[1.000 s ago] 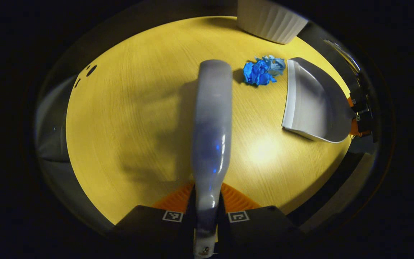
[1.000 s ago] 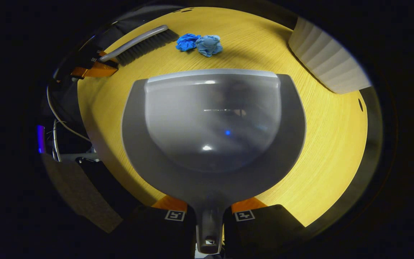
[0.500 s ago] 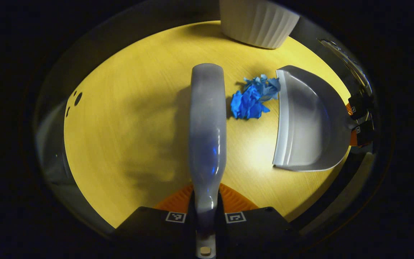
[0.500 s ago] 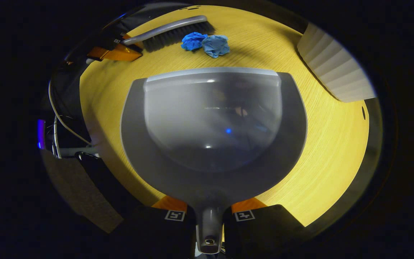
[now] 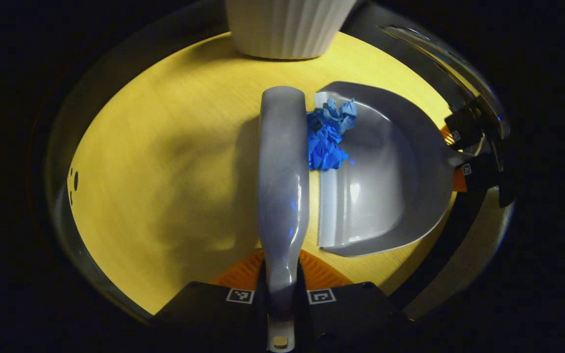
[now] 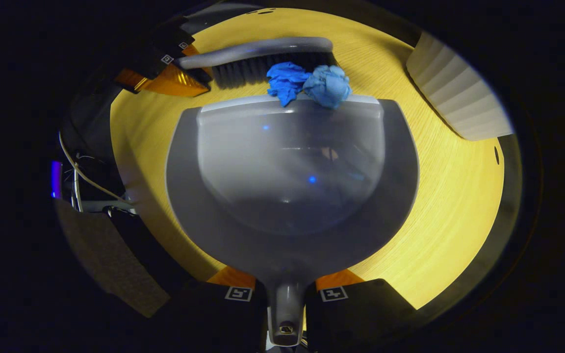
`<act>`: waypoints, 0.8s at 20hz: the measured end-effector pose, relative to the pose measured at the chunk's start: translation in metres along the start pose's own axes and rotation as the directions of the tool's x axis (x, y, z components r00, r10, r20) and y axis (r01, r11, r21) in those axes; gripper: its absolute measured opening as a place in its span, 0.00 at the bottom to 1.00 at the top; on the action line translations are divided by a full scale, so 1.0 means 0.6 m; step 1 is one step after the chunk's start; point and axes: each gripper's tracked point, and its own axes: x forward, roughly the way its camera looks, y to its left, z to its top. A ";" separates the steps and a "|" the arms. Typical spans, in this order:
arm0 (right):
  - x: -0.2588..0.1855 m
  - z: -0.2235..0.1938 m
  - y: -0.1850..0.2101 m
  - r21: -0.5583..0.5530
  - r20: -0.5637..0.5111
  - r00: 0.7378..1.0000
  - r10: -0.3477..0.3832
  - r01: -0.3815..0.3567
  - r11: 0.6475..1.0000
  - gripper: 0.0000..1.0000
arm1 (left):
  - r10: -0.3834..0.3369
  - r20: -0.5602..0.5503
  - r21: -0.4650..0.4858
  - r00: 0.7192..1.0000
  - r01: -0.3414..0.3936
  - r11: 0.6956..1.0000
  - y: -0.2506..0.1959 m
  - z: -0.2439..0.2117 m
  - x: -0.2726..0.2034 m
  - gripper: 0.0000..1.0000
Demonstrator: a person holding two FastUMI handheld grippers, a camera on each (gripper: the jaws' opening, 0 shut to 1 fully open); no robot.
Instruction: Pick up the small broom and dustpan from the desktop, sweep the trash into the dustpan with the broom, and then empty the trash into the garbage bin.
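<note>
Trash [image 6: 308, 84] sits on the dustpan [image 6: 290, 181] lip, bristles of the broom [image 5: 282, 171] behind it. Left tool [image 5: 281, 295] clenches the broom handle; right tool [image 6: 286, 294] grips the dustpan handle, lip against the counter [image 5: 165, 162], so wads should slide in.

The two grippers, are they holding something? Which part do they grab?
Yes. The left gripper holds the broom by the end of its handle. The right gripper holds the dustpan by its short handle.
</note>
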 end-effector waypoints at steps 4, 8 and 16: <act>0.001 0.002 0.001 -0.008 0.014 1.000 0.003 -0.003 1.000 0.35 | -0.059 0.003 0.059 0.998 0.059 0.997 -0.030 0.005 -0.006 0.25; 0.002 0.004 -0.002 -0.004 0.030 1.000 -0.003 0.003 1.000 0.35 | -0.055 0.017 0.009 0.998 0.055 0.998 -0.027 -0.010 -0.029 0.25; 0.004 0.015 -0.003 0.049 0.093 0.995 -0.033 0.029 0.998 0.35 | 0.066 0.100 -0.252 0.993 -0.039 0.967 0.037 -0.054 -0.073 0.28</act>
